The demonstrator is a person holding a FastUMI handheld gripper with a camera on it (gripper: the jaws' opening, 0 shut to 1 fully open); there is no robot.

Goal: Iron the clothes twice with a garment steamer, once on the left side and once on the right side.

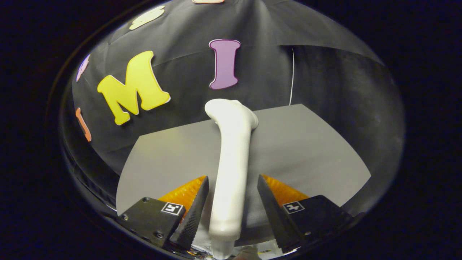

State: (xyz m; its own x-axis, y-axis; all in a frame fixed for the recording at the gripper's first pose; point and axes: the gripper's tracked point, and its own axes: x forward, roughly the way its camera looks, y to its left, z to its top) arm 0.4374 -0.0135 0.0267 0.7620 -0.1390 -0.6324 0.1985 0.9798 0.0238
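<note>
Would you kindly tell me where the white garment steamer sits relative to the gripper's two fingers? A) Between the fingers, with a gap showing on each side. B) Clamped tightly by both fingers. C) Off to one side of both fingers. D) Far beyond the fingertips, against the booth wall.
A: the white garment steamer stands between the fingers of the open gripper, with grey table visible either side of its handle.

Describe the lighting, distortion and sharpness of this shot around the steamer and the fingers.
Gripper view: fisheye bending curves the grey table's edges; the white garment steamer is evenly lit and fairly sharp, with soft glare along its handle and a faint shadow to its right; the gripper stands open, its fingers either side of the handle with gaps showing; the wall behind is dim.
</note>
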